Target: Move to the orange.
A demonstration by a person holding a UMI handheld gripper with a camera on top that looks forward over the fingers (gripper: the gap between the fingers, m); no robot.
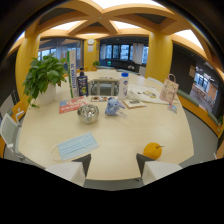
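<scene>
Gripper [112,165]: spread open, nothing between its fingers, held above the near bench [120,145] edge.
Orange [153,150]: rested on the bench just ahead of the right-hand finger, apart from it.
Progress: approach judged nearly complete; final closing-in remained.

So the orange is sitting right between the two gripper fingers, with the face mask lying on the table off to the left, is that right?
Not quite. In the gripper view the orange is not between the fingers of the gripper: it lies on the table just ahead of the right finger, towards its outer side. The fingers stand open with nothing between them. The face mask does lie off to the left.
</scene>
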